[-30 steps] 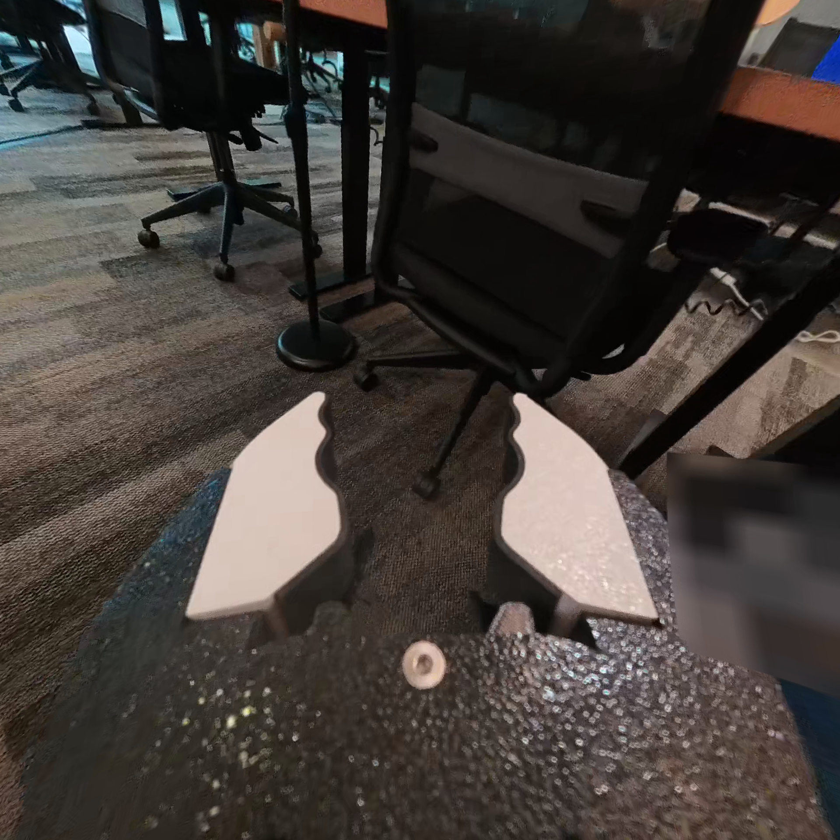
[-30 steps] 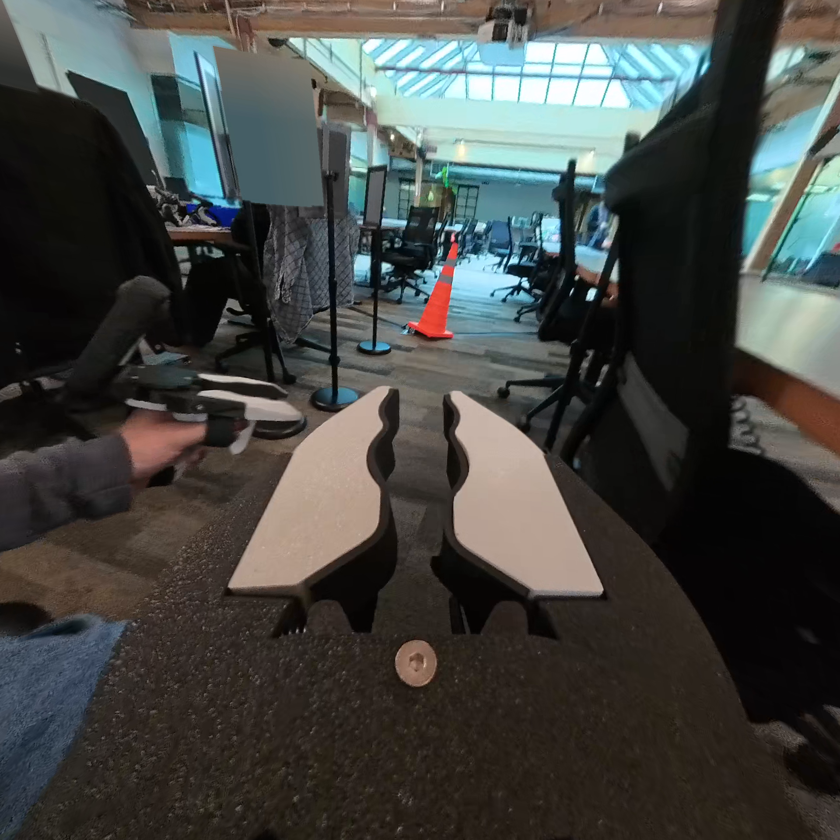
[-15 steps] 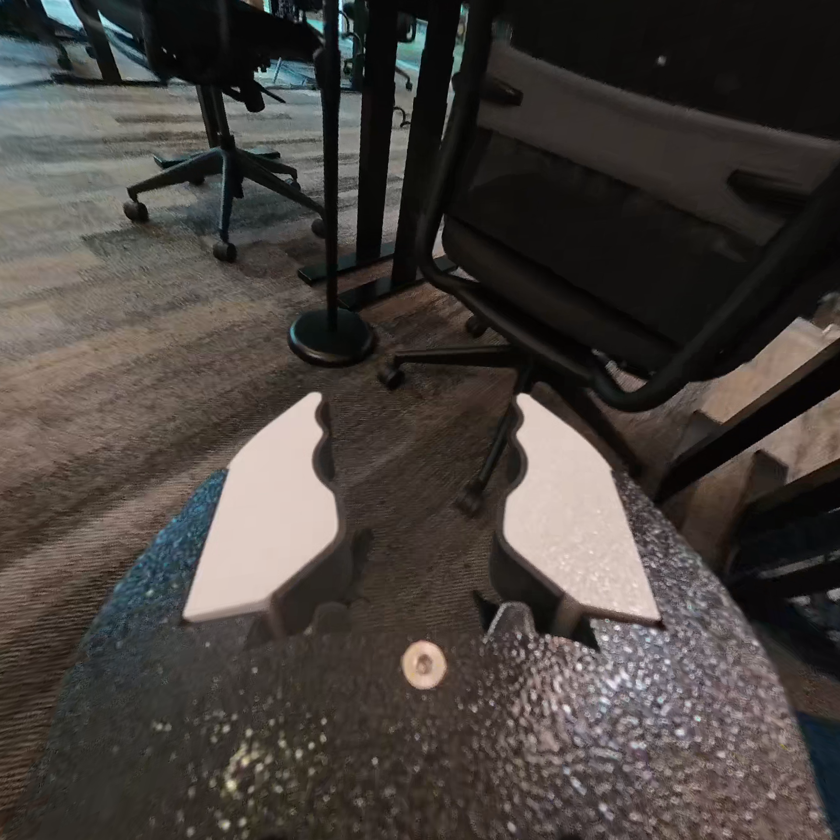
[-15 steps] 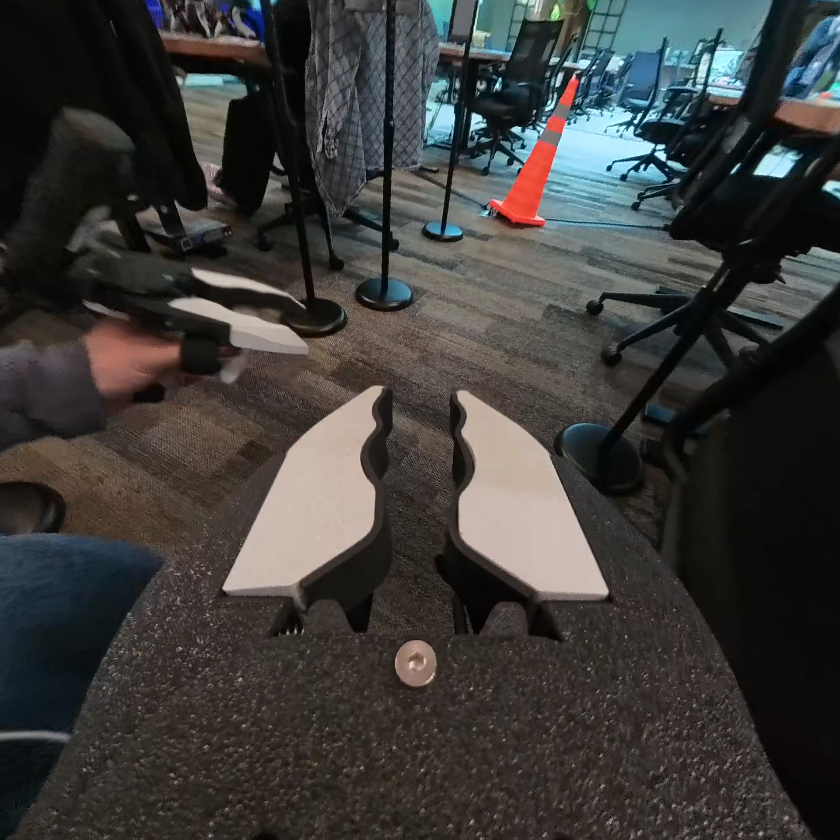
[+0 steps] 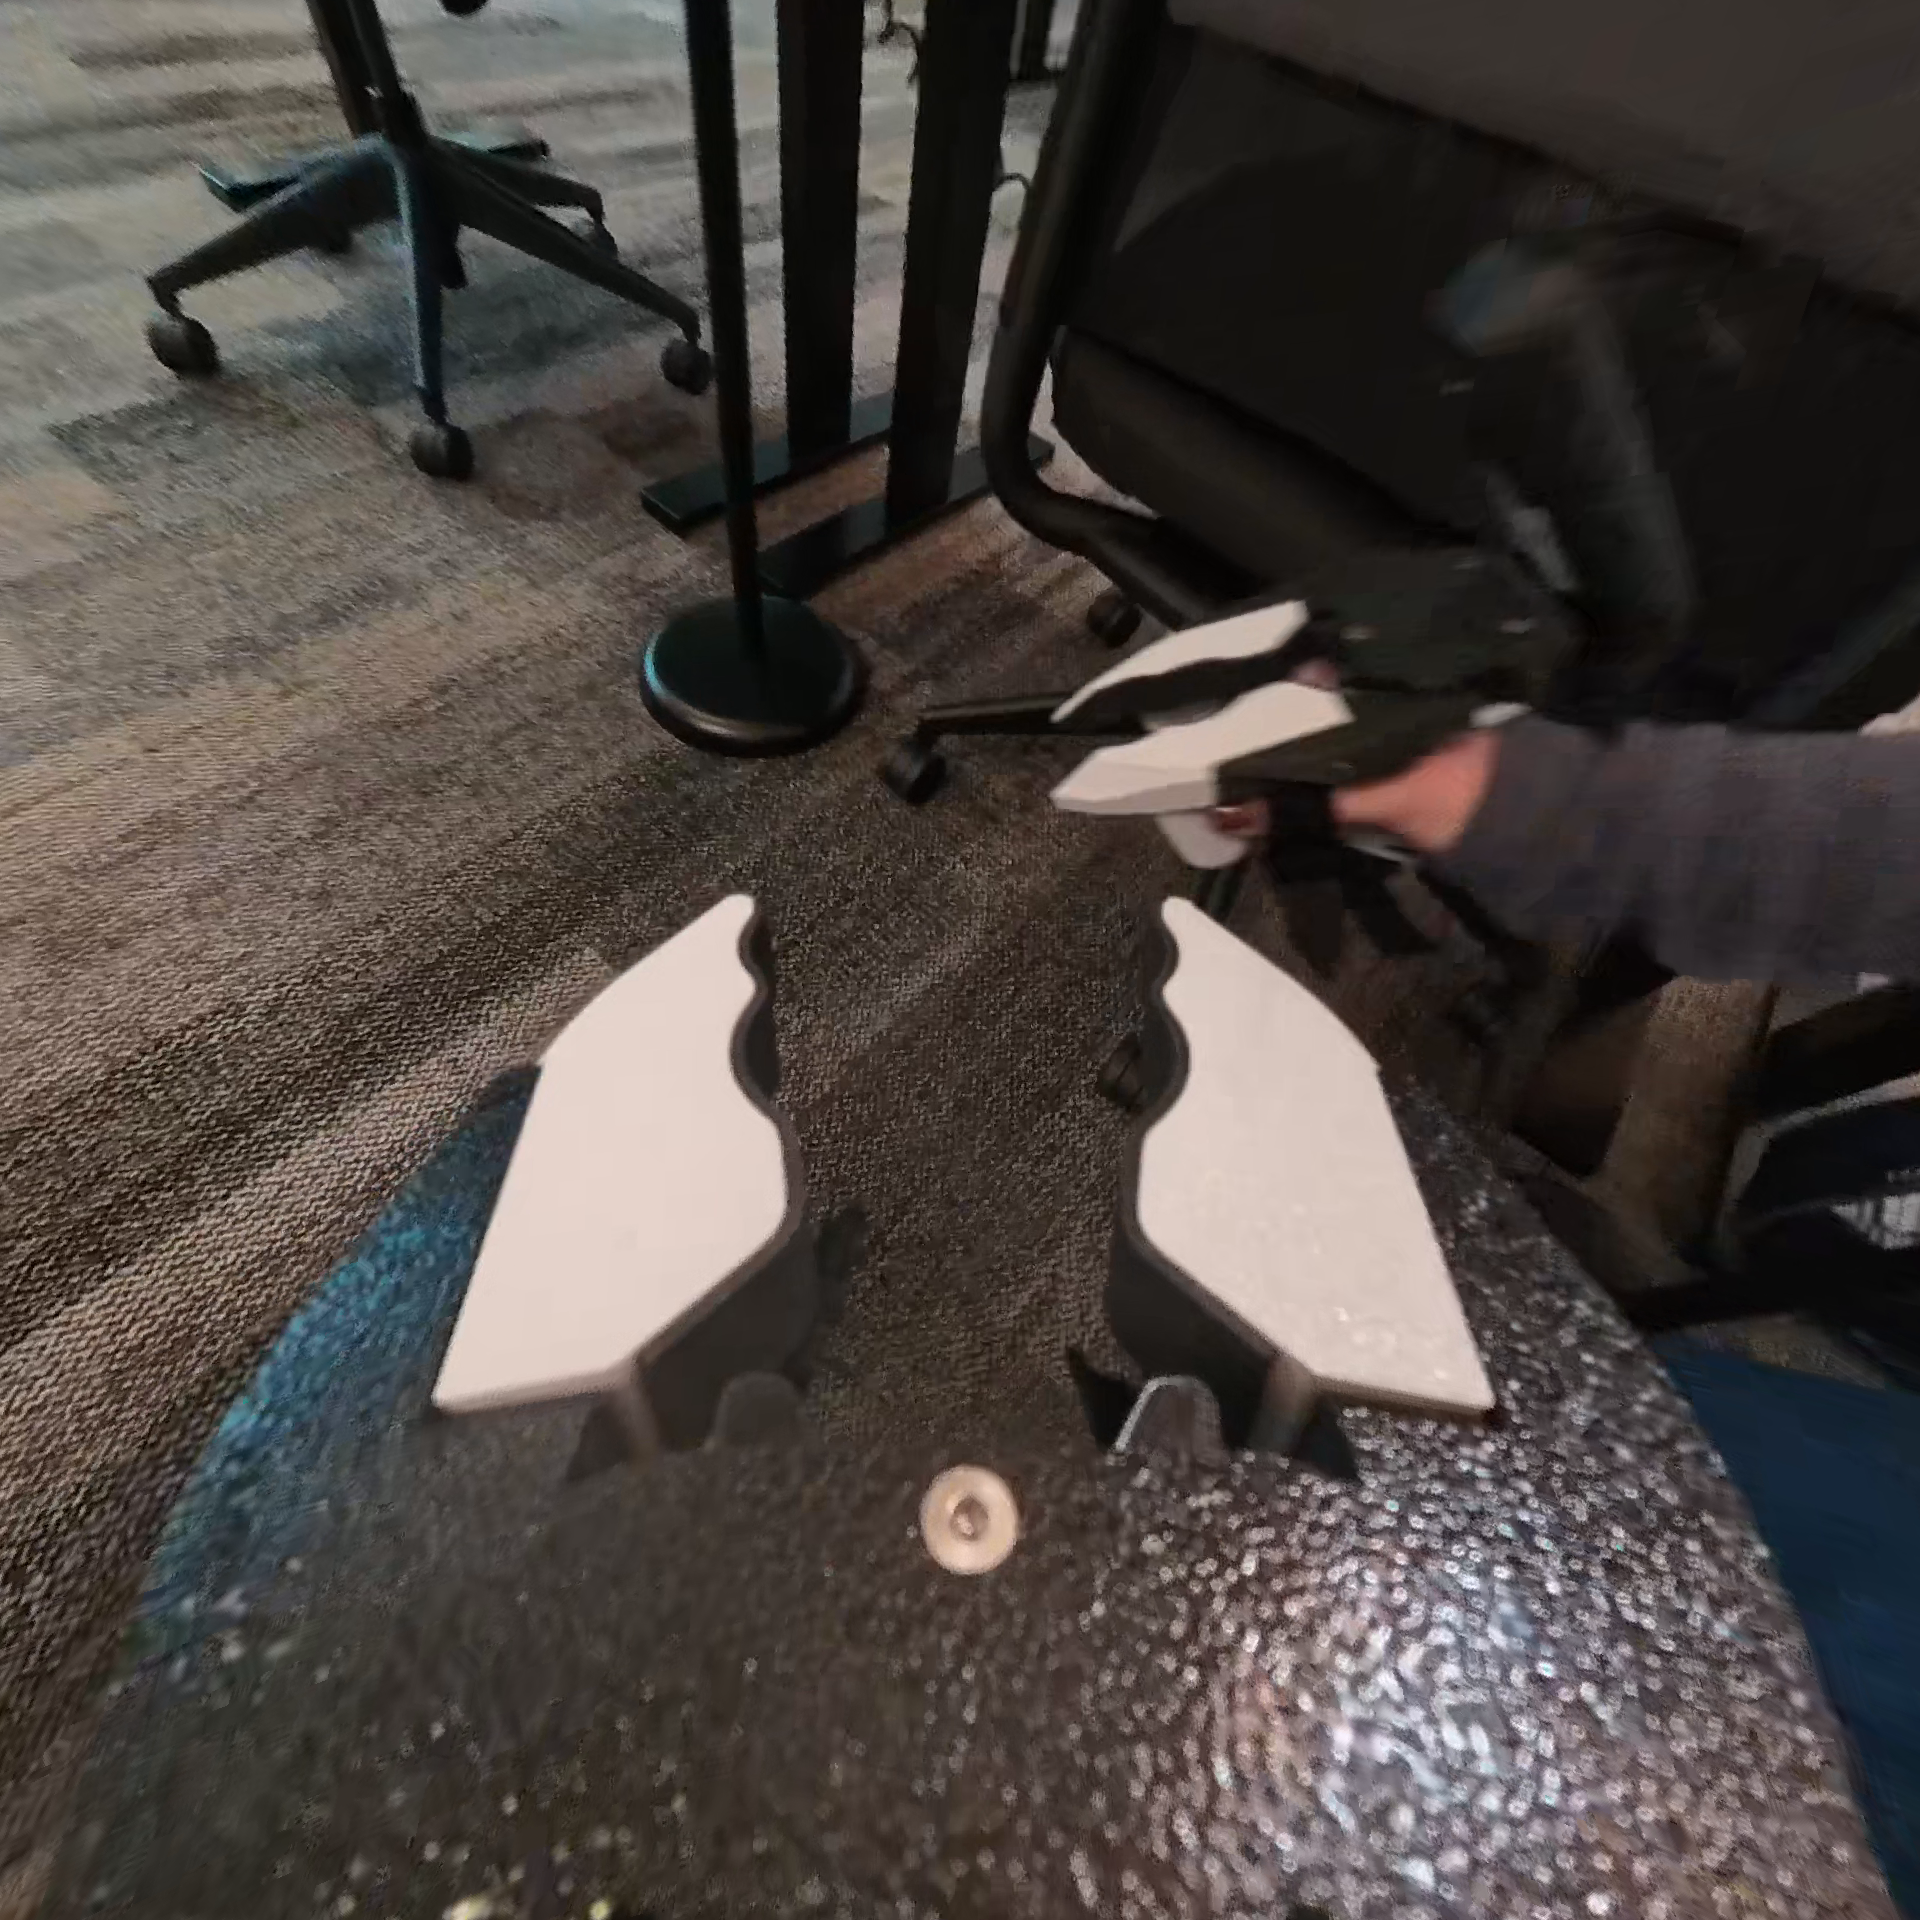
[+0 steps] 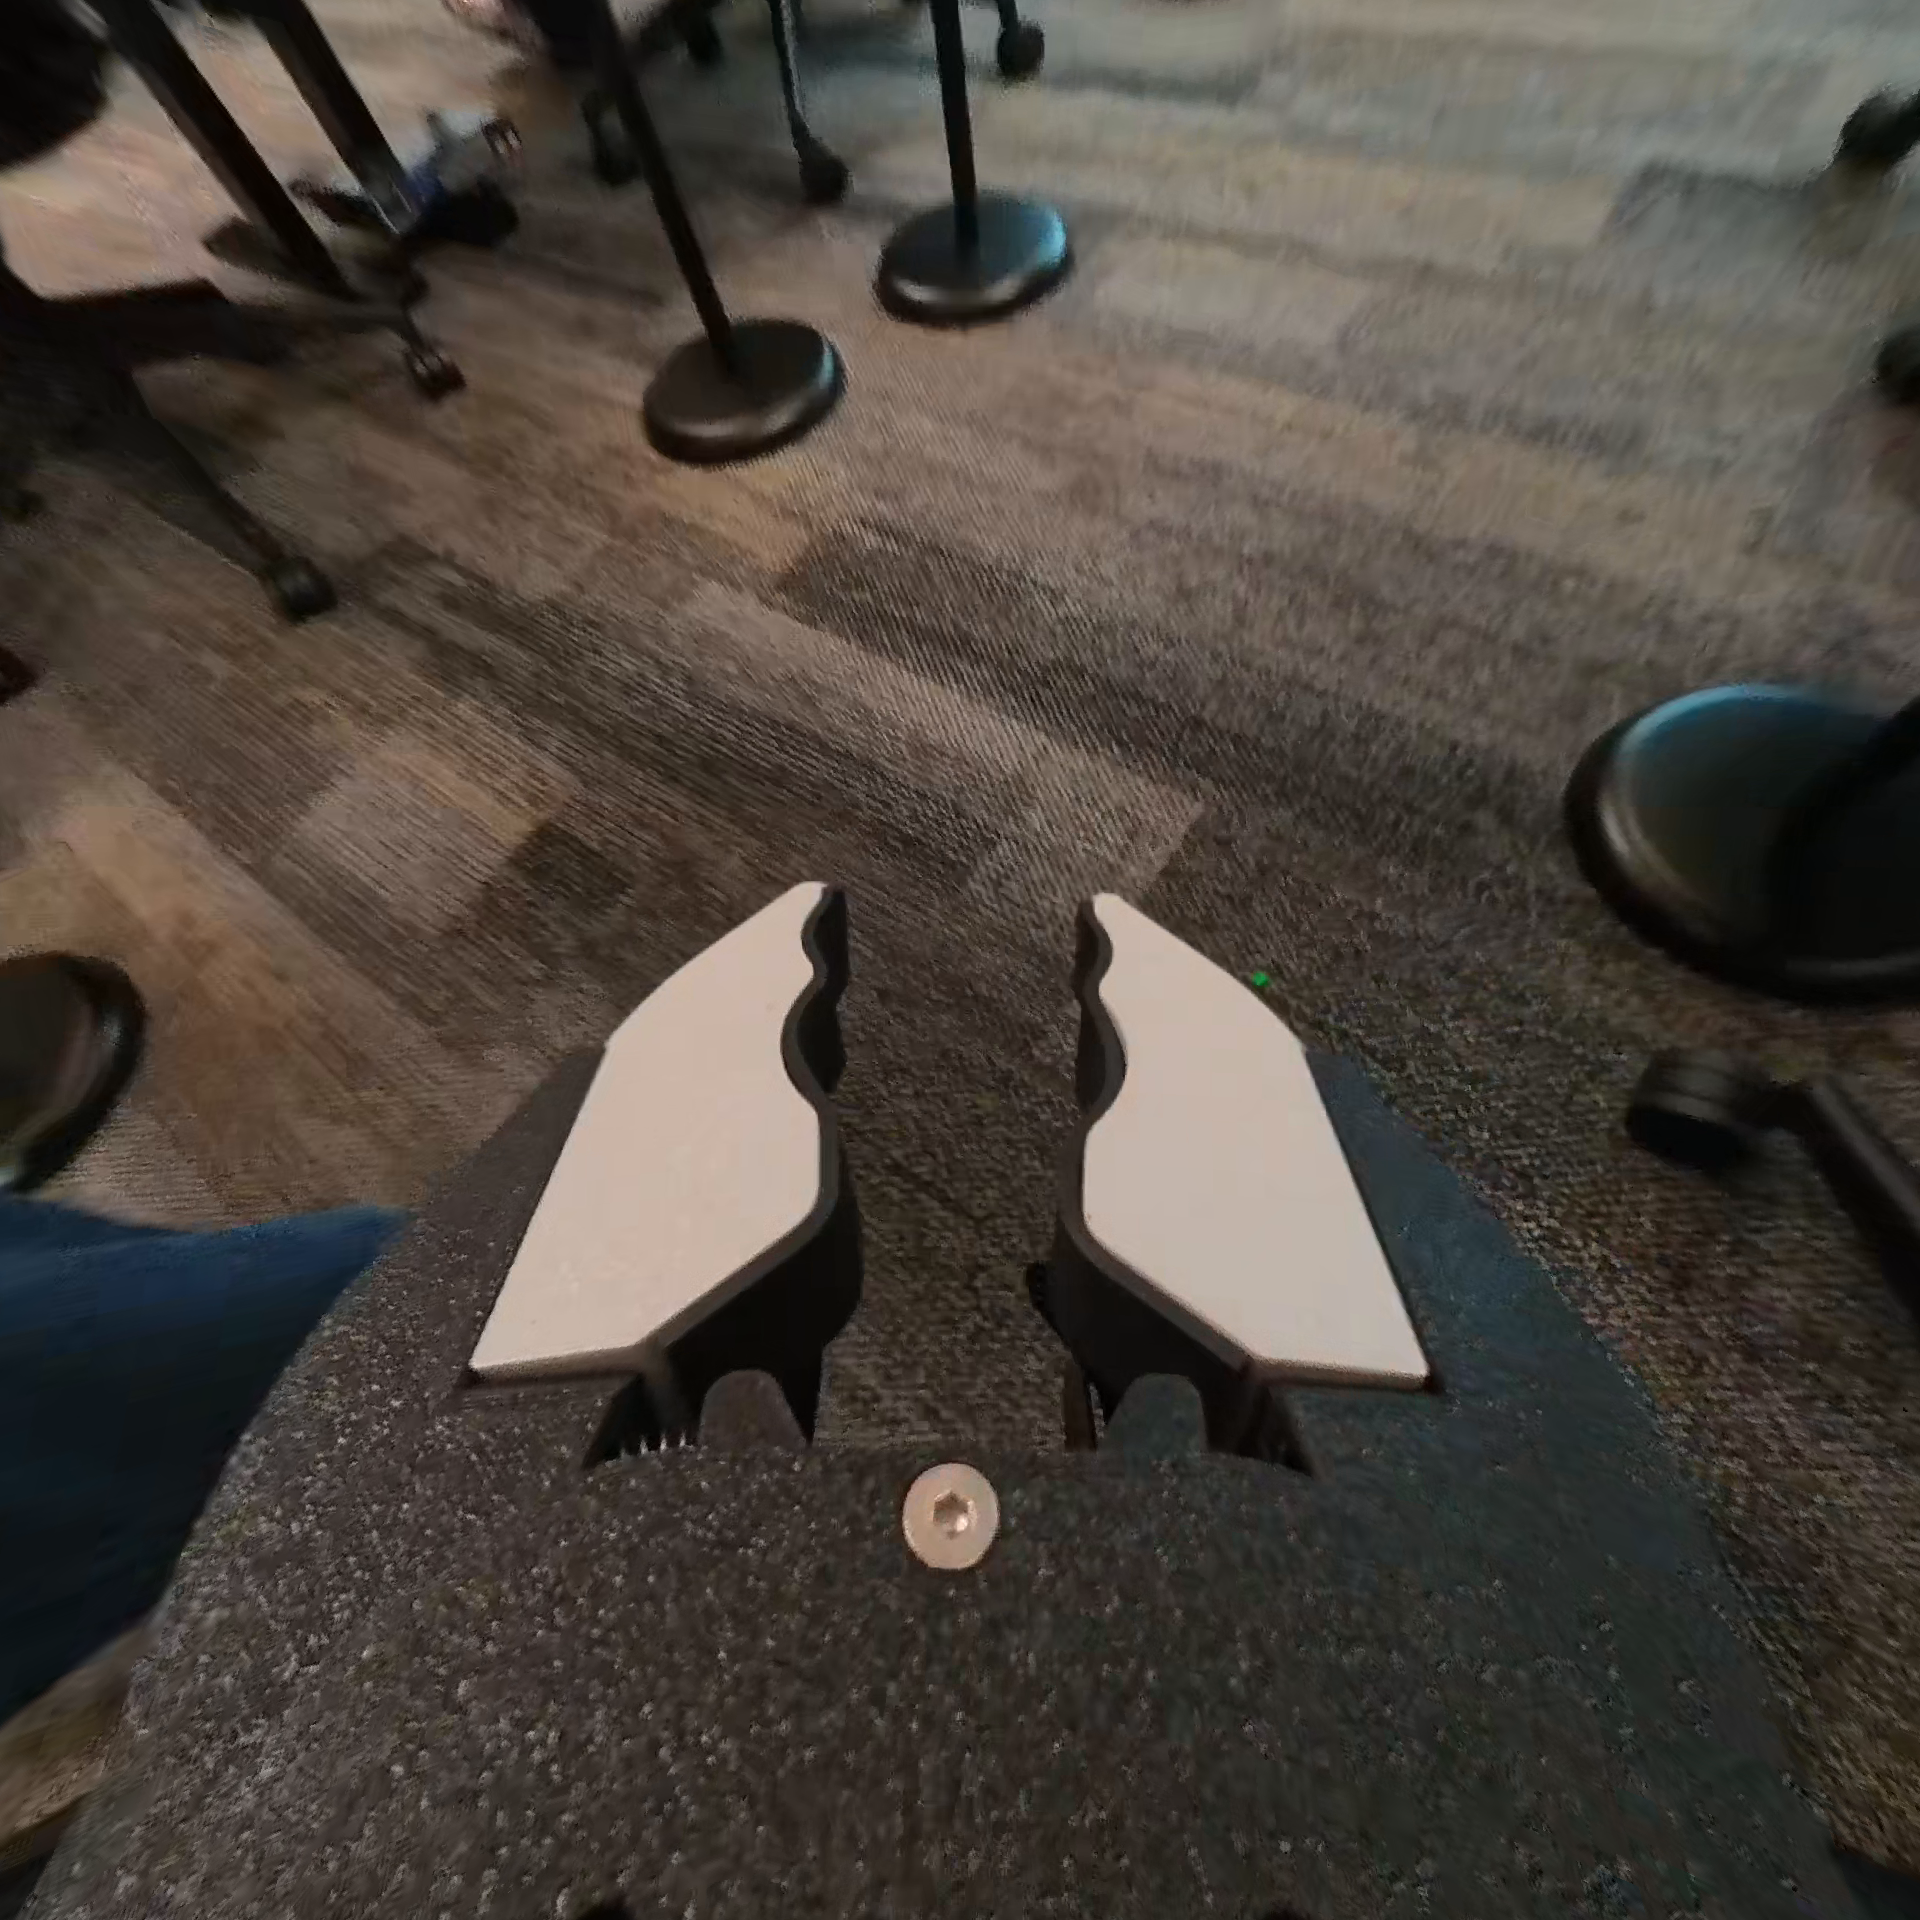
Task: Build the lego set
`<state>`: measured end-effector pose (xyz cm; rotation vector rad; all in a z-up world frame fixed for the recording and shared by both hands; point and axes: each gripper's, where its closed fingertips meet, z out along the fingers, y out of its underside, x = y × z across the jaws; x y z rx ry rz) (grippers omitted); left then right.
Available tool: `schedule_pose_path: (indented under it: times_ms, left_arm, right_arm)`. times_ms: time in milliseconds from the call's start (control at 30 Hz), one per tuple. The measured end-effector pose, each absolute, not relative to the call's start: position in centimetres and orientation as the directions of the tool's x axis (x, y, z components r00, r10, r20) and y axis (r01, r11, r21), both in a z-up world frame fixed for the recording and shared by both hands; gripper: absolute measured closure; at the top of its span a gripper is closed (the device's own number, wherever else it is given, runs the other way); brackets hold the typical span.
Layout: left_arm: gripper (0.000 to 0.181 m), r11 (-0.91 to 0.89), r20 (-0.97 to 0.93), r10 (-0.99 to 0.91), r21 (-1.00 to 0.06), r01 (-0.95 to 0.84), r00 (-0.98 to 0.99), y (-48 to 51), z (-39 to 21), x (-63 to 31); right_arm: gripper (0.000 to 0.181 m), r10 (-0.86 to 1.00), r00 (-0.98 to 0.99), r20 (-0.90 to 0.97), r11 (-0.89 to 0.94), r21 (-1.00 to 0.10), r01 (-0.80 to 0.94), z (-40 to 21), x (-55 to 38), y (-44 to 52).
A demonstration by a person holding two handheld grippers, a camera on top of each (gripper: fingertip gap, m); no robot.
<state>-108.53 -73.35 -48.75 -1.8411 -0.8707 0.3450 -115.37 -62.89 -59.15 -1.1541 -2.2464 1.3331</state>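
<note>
Both your left tongs (image 5: 956, 935) and right tongs (image 6: 956, 925) gape wide and empty over carpet (image 6: 935, 644). No lego shows in either view, so find the set before closing on anything.

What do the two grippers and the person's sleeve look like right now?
Both the left gripper and the right gripper have flat light-grey fingers with wavy black inner edges, on a speckled black body with one silver screw. The left wrist view shows the right gripper's dark handle in a hand with a grey sleeve.
</note>
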Motion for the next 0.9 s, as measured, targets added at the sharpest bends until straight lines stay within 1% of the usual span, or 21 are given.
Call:
schedule_pose_path:
  times_ms: [33, 133, 267, 300, 367, 433, 500, 567, 600, 733, 800, 900]
  left_arm:
    - [0.113, -0.225, 0.152, 0.689, -0.884, 0.409, 0.708, -73.3, -49.8, -109.2]
    - [0.113, -0.222, 0.182, 0.671, -0.876, 0.429, 0.719, -73.6, -53.1, -111.5]
    - [0.112, -0.178, 0.244, 0.672, -0.863, 0.472, 0.699, -74.8, -57.7, -114.5]
    - [0.112, -0.175, 0.255, 0.675, -0.856, 0.486, 0.693, -75.2, -59.2, -115.3]
    - [0.111, -0.193, 0.269, 0.683, -0.83, 0.523, 0.679, -75.8, -62.6, -117.0]
    - [0.109, -0.226, 0.263, 0.686, -0.81, 0.542, 0.679, -75.9, -65.8, -119.1]
    - [0.107, -0.277, 0.229, 0.696, -0.789, 0.548, 0.681, -76.0, -69.3, -121.7]
    - [0.105, -0.285, 0.258, 0.693, -0.76, 0.584, 0.673, -75.7, -72.2, -123.3]
    - [0.104, -0.277, 0.283, 0.691, -0.746, 0.606, 0.665, -75.5, -73.4, -123.7]
    - [0.104, -0.251, 0.343, 0.69, -0.712, 0.655, 0.638, -75.5, -75.9, -123.6]
    - [0.104, -0.248, 0.357, 0.687, -0.703, 0.666, 0.632, -75.6, -76.3, -123.3]
    - [0.106, -0.259, 0.34, 0.692, -0.707, 0.658, 0.637, -76.0, -76.4, -123.6]
  right_arm:
    - [0.141, 0.753, -0.64, -0.151, 0.271, -0.816, 0.511, -62.0, -116.9, -62.7]
    - [0.146, 0.743, -0.657, -0.13, 0.35, -0.76, 0.547, -70.7, -121.2, -62.2]
    - [0.151, 0.714, -0.697, -0.066, 0.451, -0.718, 0.53, -80.4, -127.2, -62.5]
    - [0.153, 0.718, -0.694, -0.061, 0.457, -0.71, 0.535, -82.5, -128.8, -62.6]
    - [0.157, 0.734, -0.67, -0.107, 0.436, -0.683, 0.586, -86.4, -131.0, -63.0]
    - [0.156, 0.76, -0.632, -0.152, 0.402, -0.655, 0.64, -90.1, -132.4, -63.2]
    - [0.155, 0.789, -0.612, -0.057, 0.456, -0.614, 0.644, -93.4, -133.6, -62.4]
    - [0.152, 0.775, -0.63, 0.058, 0.537, -0.585, 0.608, -95.5, -134.7, -61.7]
    - [0.153, 0.768, -0.635, 0.084, 0.557, -0.576, 0.598, -96.3, -135.2, -61.6]
    - [0.154, 0.757, -0.651, 0.05, 0.584, -0.498, 0.641, -99.1, -135.4, -61.2]
    - [0.157, 0.747, -0.664, 0.036, 0.594, -0.484, 0.642, -99.8, -135.2, -61.2]
    - [0.16, 0.738, -0.671, 0.07, 0.616, -0.474, 0.629, -100.2, -135.6, -60.6]
